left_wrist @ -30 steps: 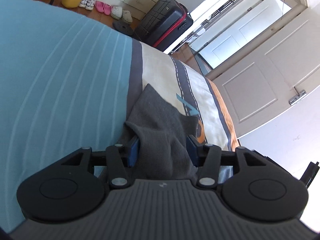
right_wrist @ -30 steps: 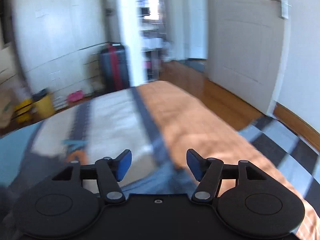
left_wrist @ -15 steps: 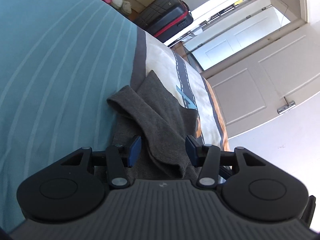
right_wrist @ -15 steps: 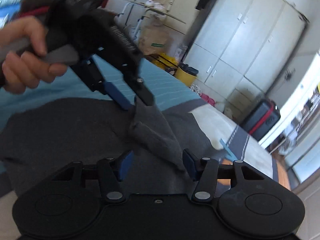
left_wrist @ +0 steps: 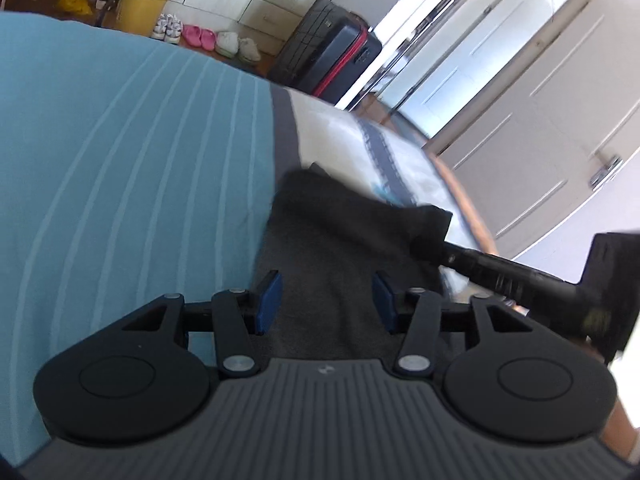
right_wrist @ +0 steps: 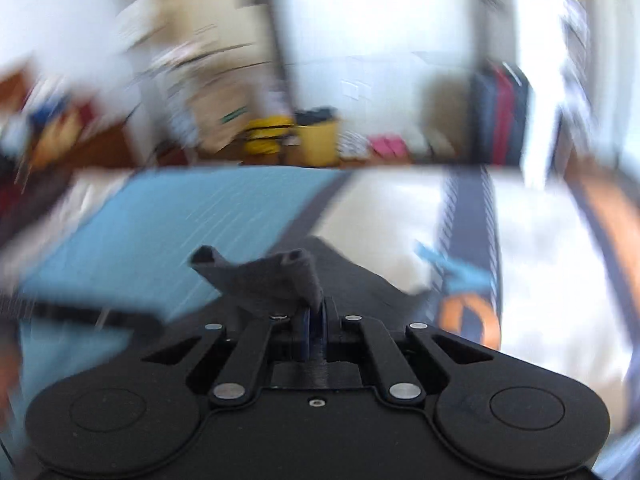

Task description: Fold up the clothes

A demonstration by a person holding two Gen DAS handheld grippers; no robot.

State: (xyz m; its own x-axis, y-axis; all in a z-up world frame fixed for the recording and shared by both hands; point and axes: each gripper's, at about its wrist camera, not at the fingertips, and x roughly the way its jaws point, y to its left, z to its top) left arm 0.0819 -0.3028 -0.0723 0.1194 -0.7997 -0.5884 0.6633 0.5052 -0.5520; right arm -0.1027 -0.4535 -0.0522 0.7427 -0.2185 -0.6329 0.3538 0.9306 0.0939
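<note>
A dark grey garment point(left_wrist: 340, 232) lies on the bed, across the seam between the blue and cream parts of the cover. My left gripper point(left_wrist: 326, 304) is open just above it, blue pads apart, with the cloth passing loosely between them. In the left wrist view the right gripper point(left_wrist: 436, 246) reaches in from the right and pinches the garment's far corner. In the blurred right wrist view my right gripper point(right_wrist: 314, 330) is shut on a raised fold of the grey garment point(right_wrist: 264, 280).
The bed cover point(left_wrist: 120, 160) is blue with pale stripes, then cream and orange. Beyond the bed stand a black and red suitcase point(left_wrist: 332, 60), a yellow bin point(left_wrist: 142, 6), several shoes point(left_wrist: 200, 36) and white cupboards. A white door point(left_wrist: 560, 140) is at the right.
My right gripper, open half a second ago, has closed on a fold of the garment and is moving fast. My left gripper has let the cloth go and pulled back.
</note>
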